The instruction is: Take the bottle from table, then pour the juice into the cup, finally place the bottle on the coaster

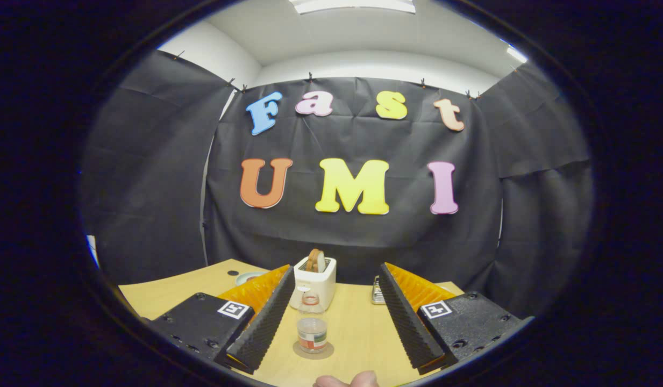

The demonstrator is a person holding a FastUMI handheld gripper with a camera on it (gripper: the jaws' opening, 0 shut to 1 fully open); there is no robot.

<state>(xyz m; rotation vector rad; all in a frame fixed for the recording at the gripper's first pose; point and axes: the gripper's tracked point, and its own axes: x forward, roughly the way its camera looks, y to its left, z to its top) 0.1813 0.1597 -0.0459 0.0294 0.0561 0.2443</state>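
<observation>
1. Gripper view: black cloth walls enclose a light wooden table.
2. Gripper fingers spread wide, released, grasping nothing.
3. Small clear plastic bottle with a banded label stands upright on a round coaster, between the fingers, nearer the left one.
4. White toaster holding bread stands beyond the bottle.

No legible text on the bottle label; square coded markers on the gripper, jaws wide apart
</observation>
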